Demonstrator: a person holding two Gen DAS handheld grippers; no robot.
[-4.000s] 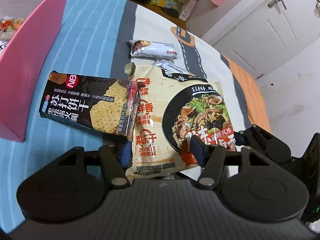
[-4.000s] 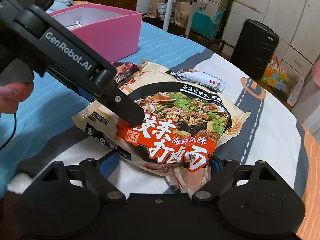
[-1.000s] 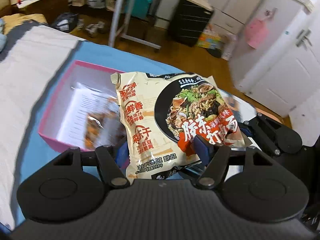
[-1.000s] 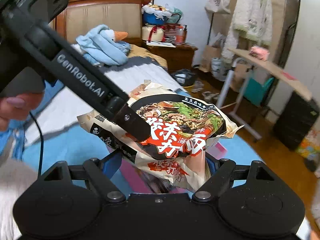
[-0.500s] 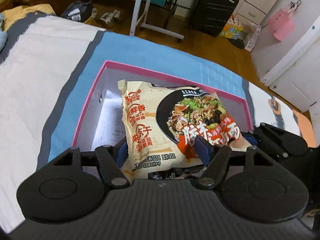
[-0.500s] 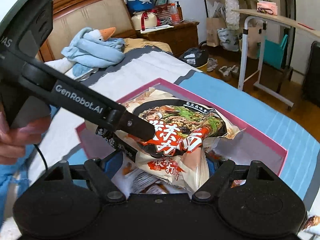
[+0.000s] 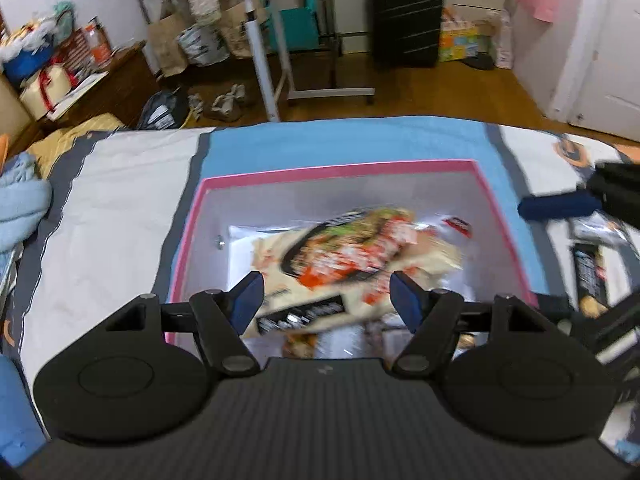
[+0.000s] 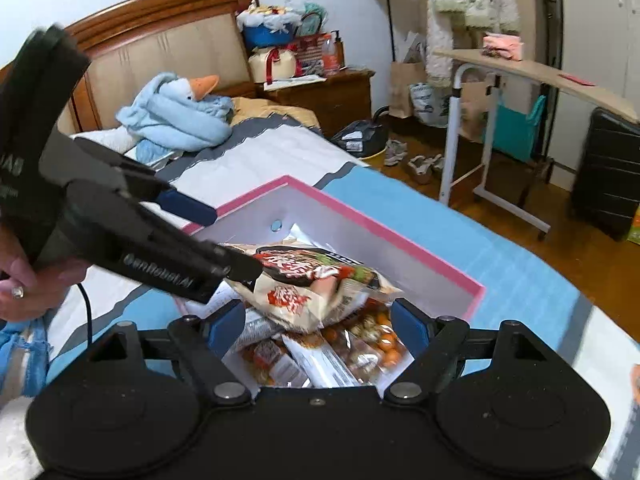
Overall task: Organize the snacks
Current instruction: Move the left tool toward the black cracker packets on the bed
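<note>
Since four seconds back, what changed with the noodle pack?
Noodle pack went from the bedspread, held by both grippers, up and over into the pink box, landing on the other snacks. Left gripper and right gripper have let go and stand open. The cracker pack stays on the bed.

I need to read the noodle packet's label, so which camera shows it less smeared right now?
Left wrist view: the noodle packet in the pink box is motion-smeared and its print unreadable, though the room behind is fairly sharp. Right wrist view: the packet is clearer, only slightly soft; edges bend from the fisheye.
</note>
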